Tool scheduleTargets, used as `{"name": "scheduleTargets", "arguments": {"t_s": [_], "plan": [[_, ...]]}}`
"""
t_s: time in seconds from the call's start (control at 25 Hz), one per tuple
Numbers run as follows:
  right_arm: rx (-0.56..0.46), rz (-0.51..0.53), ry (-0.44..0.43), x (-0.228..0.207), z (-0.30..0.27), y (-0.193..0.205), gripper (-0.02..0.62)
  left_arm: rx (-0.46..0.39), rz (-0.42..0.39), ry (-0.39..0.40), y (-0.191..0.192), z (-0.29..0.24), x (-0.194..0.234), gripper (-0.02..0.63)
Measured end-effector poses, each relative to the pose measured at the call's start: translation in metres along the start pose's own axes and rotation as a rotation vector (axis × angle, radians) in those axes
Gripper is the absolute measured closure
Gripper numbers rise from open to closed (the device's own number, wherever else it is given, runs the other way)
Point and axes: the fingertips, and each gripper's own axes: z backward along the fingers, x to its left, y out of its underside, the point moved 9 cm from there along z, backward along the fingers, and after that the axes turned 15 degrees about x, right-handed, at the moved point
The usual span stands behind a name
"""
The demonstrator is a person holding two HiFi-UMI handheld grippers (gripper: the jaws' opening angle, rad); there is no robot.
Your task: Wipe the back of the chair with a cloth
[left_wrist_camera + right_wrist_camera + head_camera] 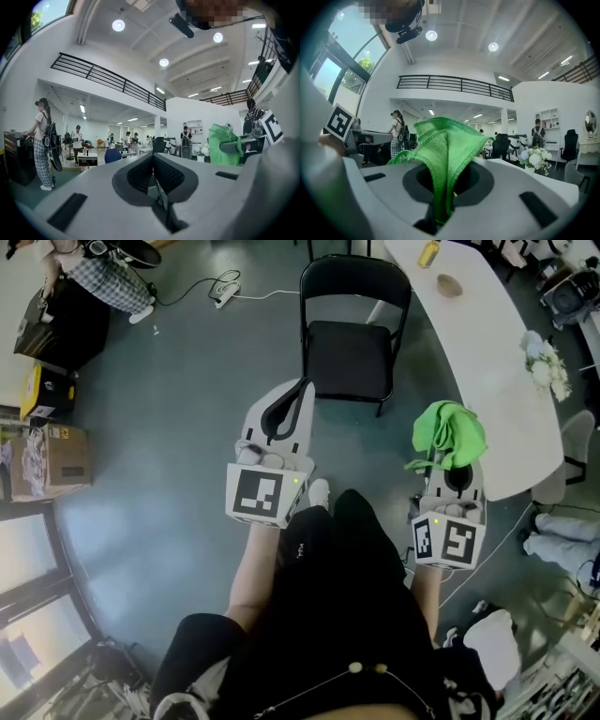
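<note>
Lower end of cloth hidden in right tongs; tabletop cut at top edge; yellow item there, maybe a bottle.

Left gripper held level and forward, jaws pressed together, empty, right gripper alongside, clamped on green cloth

My right claw pinches the crumpled green cloth; the black folding chair stands upright ahead, beside the white bench.

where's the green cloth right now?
Head view, right side: the green cloth is pinched in the right tongs, near the white table edge, right of and short of the black folding chair.
</note>
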Motion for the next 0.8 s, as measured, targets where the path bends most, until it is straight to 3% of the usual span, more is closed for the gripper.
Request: {"name": "scheduleTargets", "arguments": {"t_s": [0.32, 0.8], "plan": [[0.03, 0.01, -0.01, -0.024, -0.085, -0.018, 0.551, 0.039, 0.033, -0.045, -0.001, -0.064, 0.041, 0.601], [0.016, -0.014, -0.043, -0.094, -0.228, -0.046, 0.551, 0.061, 0.002, -0.15, -0.027, -0.191, 0.087, 0.601]]}}
